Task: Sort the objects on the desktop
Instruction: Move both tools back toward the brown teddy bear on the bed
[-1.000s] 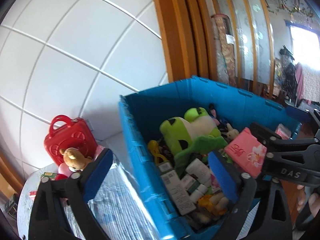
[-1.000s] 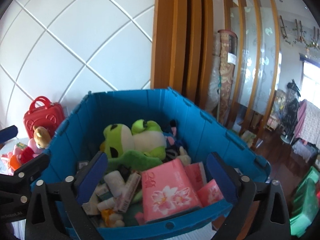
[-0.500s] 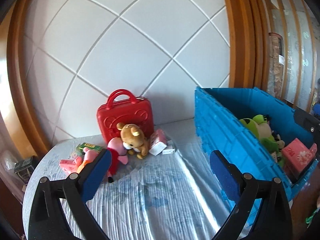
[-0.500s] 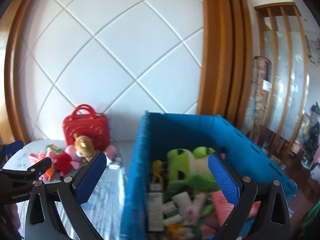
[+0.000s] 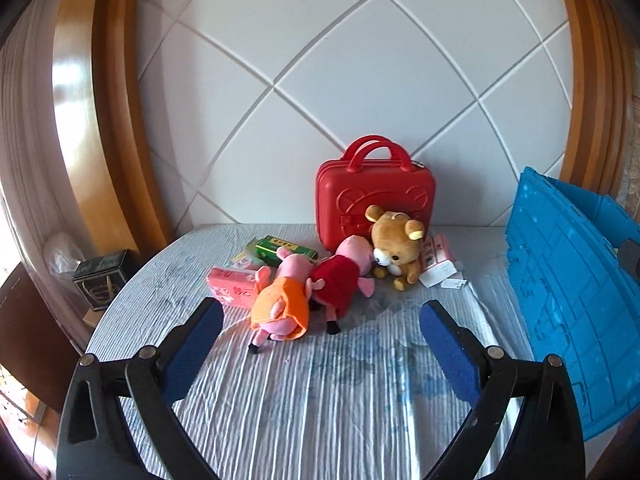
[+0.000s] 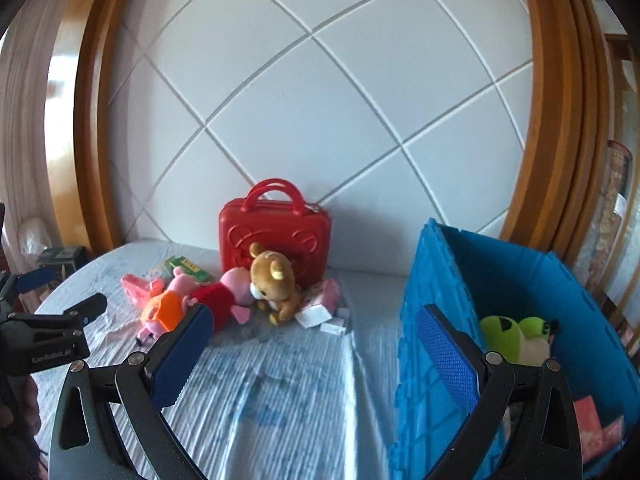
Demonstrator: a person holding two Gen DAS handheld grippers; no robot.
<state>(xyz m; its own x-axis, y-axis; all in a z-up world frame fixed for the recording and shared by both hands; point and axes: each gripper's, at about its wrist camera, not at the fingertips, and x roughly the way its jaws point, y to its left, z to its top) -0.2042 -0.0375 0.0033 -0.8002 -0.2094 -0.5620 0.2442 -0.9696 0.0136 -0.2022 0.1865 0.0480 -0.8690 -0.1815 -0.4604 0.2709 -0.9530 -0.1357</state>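
On the table lie two pink pig plushes, one in orange (image 5: 282, 304) (image 6: 164, 308) and one in red (image 5: 340, 280) (image 6: 216, 300), and a brown bear plush (image 5: 396, 248) (image 6: 274, 280) in front of a red toy suitcase (image 5: 376, 196) (image 6: 276, 236). Pink tissue packs (image 5: 234, 290), a green box (image 5: 276, 249) and small white boxes (image 5: 438, 260) lie around them. A blue crate (image 5: 568, 296) (image 6: 516, 280) stands to the right, holding a green frog plush (image 6: 514, 336). My left gripper (image 5: 320, 344) is open and empty, short of the pigs. My right gripper (image 6: 316, 356) is open and empty over the cloth beside the crate.
A pale striped cloth (image 5: 320, 392) covers the round table. A white panelled wall with wooden frames stands behind. A dark box (image 5: 100, 276) sits off the table's left edge. The left gripper's body (image 6: 44, 344) shows at the left of the right wrist view.
Both grippers have swung left, away from over the blue crate, and now face the toys by the red suitcase. Both stay open and empty.
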